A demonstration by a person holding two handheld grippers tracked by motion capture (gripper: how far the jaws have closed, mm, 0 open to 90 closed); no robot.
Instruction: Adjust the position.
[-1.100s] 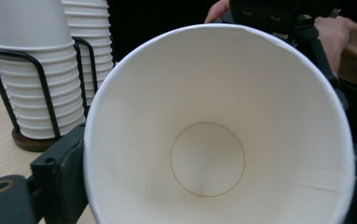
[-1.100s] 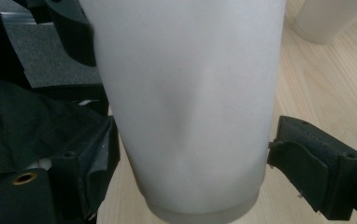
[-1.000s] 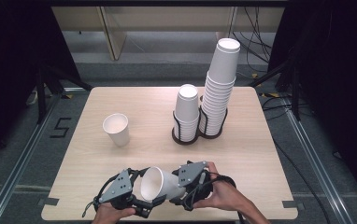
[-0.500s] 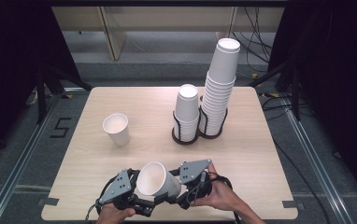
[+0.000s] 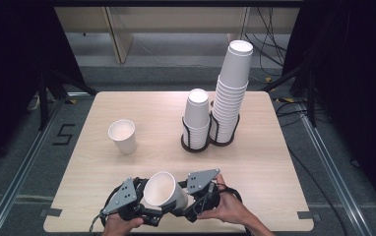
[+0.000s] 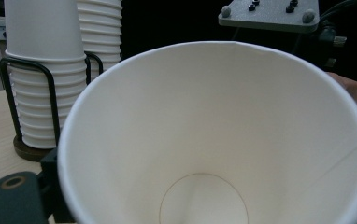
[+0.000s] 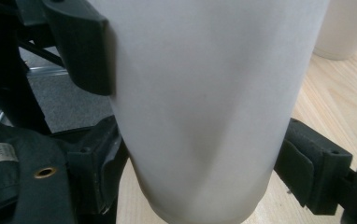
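Low over the desk's [image 5: 255, 162] near edge, my left gripper [image 5: 141, 209] and right gripper [image 5: 188, 199] both pinch one tilted white paper cup [image 5: 164, 189] between their fingers.

A lone white paper cup [image 5: 122, 136] stands upright and open-mouthed on the left half of the light wooden table [image 5: 274, 162], well apart from everything else. Toward the back right sits a black wire cup holder [image 5: 196, 141] with two rings side by side. The left ring carries a short stack of white cups [image 5: 197, 114] — the right ring a much taller stack [image 5: 232, 91], leaning slightly. The two stacks stand just beside each other. On the grey floor left of the table, a black mark shaped like a 5 [image 5: 63, 134].
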